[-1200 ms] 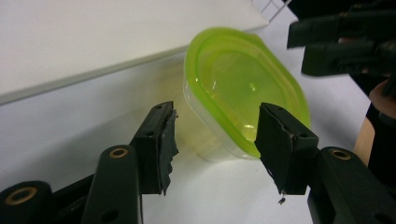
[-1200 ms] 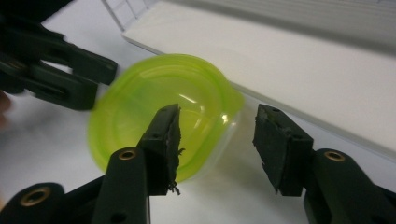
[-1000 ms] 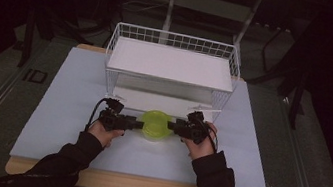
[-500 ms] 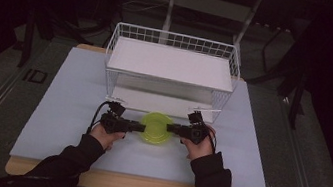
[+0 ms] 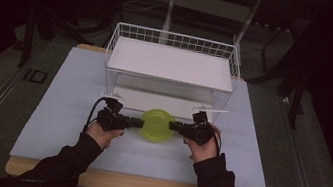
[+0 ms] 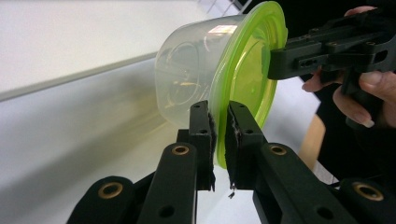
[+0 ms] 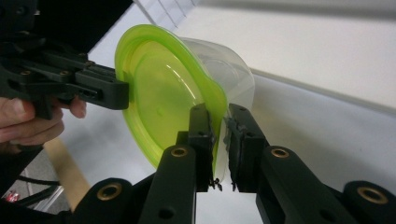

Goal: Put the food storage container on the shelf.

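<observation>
A clear plastic container with a green lid (image 5: 158, 125) hangs between my two grippers, just above the pale mat in front of the wire rack. My left gripper (image 5: 141, 123) is at its left side. In the left gripper view its jaws have just been closing and now pinch the green lid's rim (image 6: 219, 140). My right gripper (image 5: 172, 124) is at the opposite side. Its jaws have also just closed on the lid's rim (image 7: 218, 135). The clear tub (image 6: 187, 74) shows below the lid. Each gripper view also shows the other gripper (image 6: 280, 63) (image 7: 116, 93) on the far rim.
A white wire rack (image 5: 171, 64) with a flat upper shelf stands right behind the container. The pale blue mat (image 5: 68, 93) lies on a wooden table with open room to the left and right. Dark floor and stands surround the table.
Both grippers have closed their jaws onto the lid's rim. The hands and the container have shifted only slightly, a little upward.
</observation>
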### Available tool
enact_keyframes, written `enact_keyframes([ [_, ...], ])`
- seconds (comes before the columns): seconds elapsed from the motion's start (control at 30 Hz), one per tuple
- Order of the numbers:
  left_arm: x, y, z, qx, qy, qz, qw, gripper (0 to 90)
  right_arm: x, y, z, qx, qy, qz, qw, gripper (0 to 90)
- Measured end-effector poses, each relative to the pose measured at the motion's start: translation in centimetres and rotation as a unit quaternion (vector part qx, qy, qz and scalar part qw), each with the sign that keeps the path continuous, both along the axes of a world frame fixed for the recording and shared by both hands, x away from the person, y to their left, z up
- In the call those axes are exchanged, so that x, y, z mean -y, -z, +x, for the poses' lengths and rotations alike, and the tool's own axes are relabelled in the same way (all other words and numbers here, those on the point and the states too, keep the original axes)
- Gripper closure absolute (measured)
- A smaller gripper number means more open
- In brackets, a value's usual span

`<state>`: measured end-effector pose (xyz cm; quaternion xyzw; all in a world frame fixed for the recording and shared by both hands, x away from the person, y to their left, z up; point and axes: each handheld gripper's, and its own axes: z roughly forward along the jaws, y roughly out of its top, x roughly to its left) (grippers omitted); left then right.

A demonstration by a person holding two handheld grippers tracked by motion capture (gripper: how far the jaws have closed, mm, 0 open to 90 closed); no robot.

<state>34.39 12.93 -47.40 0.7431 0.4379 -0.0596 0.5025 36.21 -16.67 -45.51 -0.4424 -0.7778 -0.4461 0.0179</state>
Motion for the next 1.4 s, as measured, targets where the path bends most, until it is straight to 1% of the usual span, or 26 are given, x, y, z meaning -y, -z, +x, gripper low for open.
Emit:
enact_keyframes([
  [0.03, 0.0, 0.0, 0.0, 0.0, 0.0, 0.0, 1.0, 82.7, 0.0, 0.0, 0.0, 0.0, 0.0, 0.0, 1.0, 80.7],
  [0.07, 0.0, -0.8, -0.4, 0.007, 0.001, -0.002, 1.0, 82.7, 0.0, -0.4, -0.2, 0.004, -0.001, 0.002, 1.0, 80.7],
  [0.1, 0.0, -1.2, -0.5, 0.009, 0.0, -0.003, 1.0, 82.8, 0.1, -1.3, -0.6, 0.014, -0.006, 0.002, 0.9999, 80.7],
  [0.17, -0.1, -1.9, -0.8, 0.012, 0.002, -0.009, 0.9999, 82.7, 0.2, -2.1, -0.9, 0.02, -0.01, 0.002, 0.9997, 80.7],
  [0.2, -0.1, -2.2, -1.0, 0.016, 0.002, -0.009, 0.9998, 82.8, 0.2, -2.5, -1.0, 0.023, -0.011, 0.004, 0.9997, 80.7],
  [0.23, -0.1, -2.2, -1.0, 0.016, 0.002, -0.009, 0.9998, 82.8, 0.2, -2.5, -1.0, 0.023, -0.011, 0.004, 0.9997, 80.7],
  [0.27, -0.2, -2.9, -1.2, 0.021, 0.002, -0.008, 0.9997, 82.8, 0.1, -2.9, -1.2, 0.028, -0.012, 0.003, 0.9995, 80.7],
  [0.3, -0.2, -3.2, -1.3, 0.022, 0.003, -0.008, 0.9997, 82.8, 0.1, -3.9, -1.6, 0.032, -0.012, 0.005, 0.9994, 80.7],
  [0.37, -0.3, -3.8, -1.5, 0.026, 0.004, -0.007, 0.9996, 82.8, 0.0, -4.4, -1.8, 0.035, -0.01, 0.004, 0.9993, 80.7],
  [0.4, -0.3, -4.1, -1.6, 0.028, 0.003, -0.009, 0.9996, 82.8, 0.0, -4.4, -1.8, 0.035, -0.01, 0.004, 0.9993, 80.7],
  [0.43, -0.3, -4.1, -1.6, 0.028, 0.003, -0.009, 0.9996, 82.8, 0.0, -4.4, -1.8, 0.035, -0.01, 0.004, 0.9993, 80.7],
  [0.47, -0.5, -4.8, -1.8, 0.028, 0.003, -0.013, 0.9995, 82.8, 0.0, -4.7, -2.0, 0.039, -0.009, 0.003, 0.9992, 80.7],
  [0.5, -0.5, -5.1, -1.9, 0.032, 0.003, -0.013, 0.9994, 82.8, -0.1, -5.5, -2.3, 0.046, -0.008, 0.004, 0.9989, 80.7],
  [0.57, -0.6, -5.6, -2.1, 0.033, 0.004, -0.017, 0.9993, 82.8, -0.2, -6.2, -2.6, 0.049, -0.008, 0.004, 0.9988, 80.7],
  [0.63, -0.7, -6.4, -2.3, 0.039, 0.005, -0.017, 0.9991, 82.9, -0.2, -6.8, -2.8, 0.053, -0.009, 0.007, 0.9985, 80.8],
  [0.83, -0.7, -8.6, -2.6, 0.055, 0.005, -0.02, 0.9983, 82.9, -0.1, -8.9, -3.3, 0.073, -0.009, 0.014, 0.9972, 80.8],
  [0.97, -0.7, -10.1, -2.5, 0.065, 0.004, -0.026, 0.9975, 82.9, 0.0, -10.4, -3.2, 0.08, -0.006, 0.021, 0.9965, 80.8],
  [1.07, -0.7, -11.1, -2.2, 0.069, 0.001, -0.035, 0.997, 83.0, 0.1, -11.5, -3.0, 0.086, -0.001, 0.027, 0.9959, 80.8],
  [1.13, -0.7, -11.6, -1.8, 0.07, -0.001, -0.039, 0.9968, 83.1, 0.0, -12.2, -2.8, 0.091, 0.003, 0.025, 0.9956, 80.8],
  [1.2, -0.8, -12.2, -1.4, 0.071, -0.002, -0.046, 0.9964, 83.1, 0.0, -12.9, -2.4, 0.088, 0.006, 0.028, 0.9957, 80.7],
  [1.33, -0.8, -13.3, -0.7, 0.074, -0.007, -0.052, 0.9958, 83.3, 0.0, -14.0, -1.4, 0.084, 0.012, 0.034, 0.9958, 80.7],
  [1.4, -0.9, -13.9, -0.3, 0.074, -0.009, -0.059, 0.9955, 83.3, 0.0, -14.6, -0.9, 0.083, 0.014, 0.036, 0.9958, 80.7],
])
